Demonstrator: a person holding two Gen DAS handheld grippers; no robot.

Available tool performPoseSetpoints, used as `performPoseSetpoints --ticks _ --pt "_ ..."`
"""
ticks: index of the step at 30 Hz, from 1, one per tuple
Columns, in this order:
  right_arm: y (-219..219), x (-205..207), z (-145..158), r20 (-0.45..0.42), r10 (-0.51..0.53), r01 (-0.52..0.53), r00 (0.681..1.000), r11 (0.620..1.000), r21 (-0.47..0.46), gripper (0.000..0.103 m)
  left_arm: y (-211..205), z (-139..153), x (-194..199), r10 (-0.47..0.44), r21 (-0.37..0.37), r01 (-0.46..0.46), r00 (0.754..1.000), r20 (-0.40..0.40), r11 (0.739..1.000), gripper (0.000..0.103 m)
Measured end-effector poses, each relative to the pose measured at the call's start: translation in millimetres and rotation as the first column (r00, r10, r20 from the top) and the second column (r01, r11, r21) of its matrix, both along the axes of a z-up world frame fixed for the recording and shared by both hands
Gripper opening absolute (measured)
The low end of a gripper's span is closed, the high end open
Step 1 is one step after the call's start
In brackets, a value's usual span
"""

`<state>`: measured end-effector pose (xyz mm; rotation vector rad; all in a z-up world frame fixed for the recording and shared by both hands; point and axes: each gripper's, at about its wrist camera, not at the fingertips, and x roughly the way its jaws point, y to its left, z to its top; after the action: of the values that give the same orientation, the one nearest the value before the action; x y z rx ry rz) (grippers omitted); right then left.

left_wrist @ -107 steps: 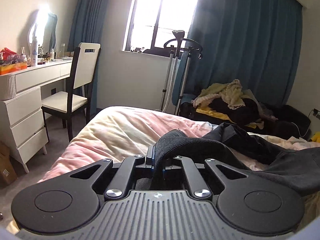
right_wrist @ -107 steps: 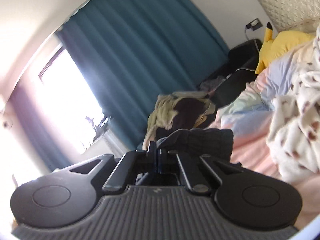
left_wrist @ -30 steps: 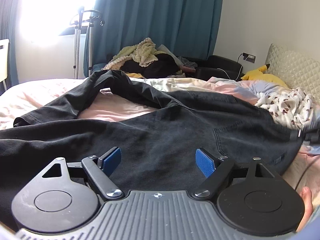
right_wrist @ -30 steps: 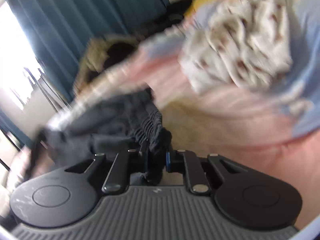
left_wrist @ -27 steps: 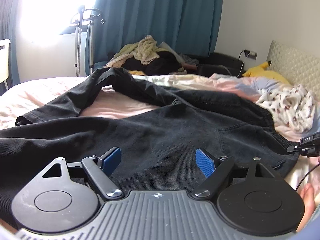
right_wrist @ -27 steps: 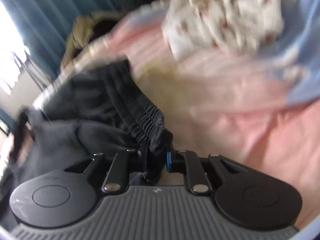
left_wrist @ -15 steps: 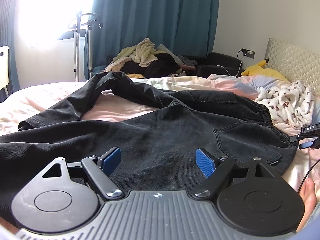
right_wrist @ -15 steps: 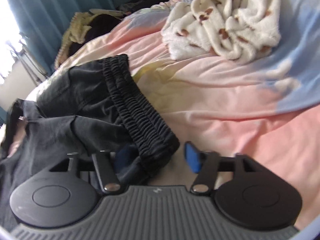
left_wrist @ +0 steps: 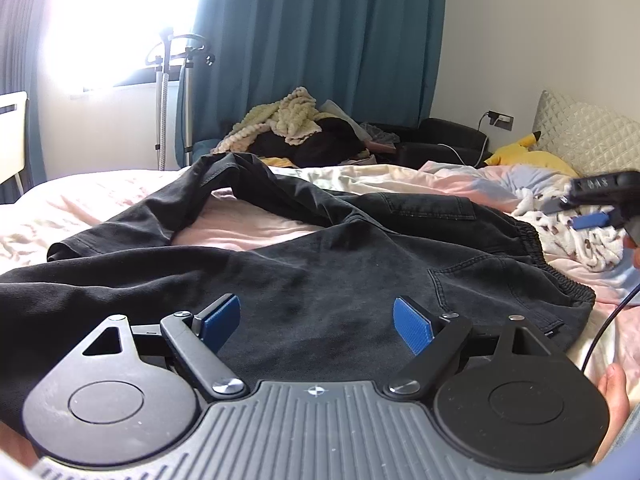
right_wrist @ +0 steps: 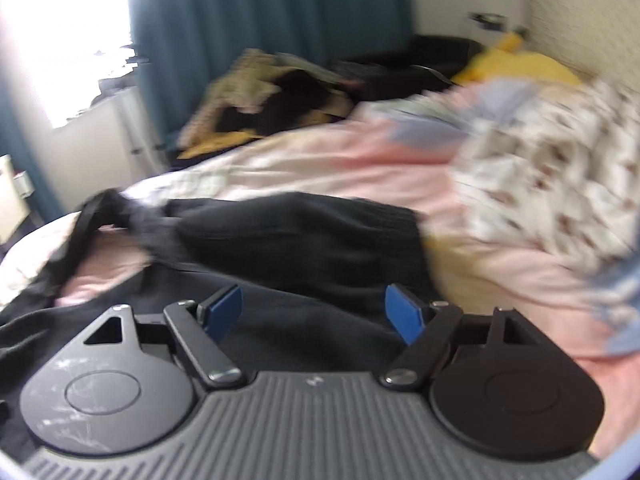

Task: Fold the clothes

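The left gripper hangs low and level over the bed, its blue-padded fingers spread wide with nothing between them. Right beneath and ahead of it lie the black trousers, laid out across the pink duvet. Their elastic waistband lies off to the right of the gripper, and one leg humps up into a fold towards the curtain side, leaving a patch of pink bedding showing between the two legs.

The right gripper is also held low, pointing across the trousers, and its blue pads stand well apart, gripping nothing. Its view is smeared by blur, so finer detail of the cloth there is lost. From the left wrist camera, the same right gripper shows at the far right, above the bedding just beyond the waistband.

Past the waistband, a white fleece garment with brown spots is crumpled on the duvet. Farther on, a yellow plush toy sits against the quilted headboard. Beyond the far edge of the bed a heap of clothes lies in front of the teal curtain, with a garment steamer stand next to the bright window.
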<state>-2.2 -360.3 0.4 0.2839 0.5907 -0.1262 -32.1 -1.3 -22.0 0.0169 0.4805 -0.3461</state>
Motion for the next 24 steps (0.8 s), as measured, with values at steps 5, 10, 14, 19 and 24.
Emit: performPoseSetpoints --ticks 5,10,14,19,24 --pt "62 10 10 0.067 0.128 -0.13 0.99 0.991 0.024 0.081 6 1 -1 0.026 -0.016 -0.026 1.0 0.003 1.0 0.088" --pt "114 15 14 0.121 0.224 -0.229 0.967 0.973 0.026 0.084 11 2 0 0.055 -0.023 -0.055 0.998 0.002 0.998 0.088" --pt "144 28 16 0.13 0.27 -0.277 0.954 0.96 0.032 0.086 15 2 2 0.076 -0.03 -0.076 0.997 0.002 0.997 0.088" --pt "167 27 16 0.195 0.32 -0.322 0.927 0.946 -0.018 0.086 17 4 6 0.072 0.022 -0.073 0.996 0.046 0.997 0.088" --pt "158 24 1 0.223 0.318 -0.329 0.922 0.944 0.013 0.086 28 8 16 0.155 0.036 -0.158 0.985 0.082 0.987 0.088"
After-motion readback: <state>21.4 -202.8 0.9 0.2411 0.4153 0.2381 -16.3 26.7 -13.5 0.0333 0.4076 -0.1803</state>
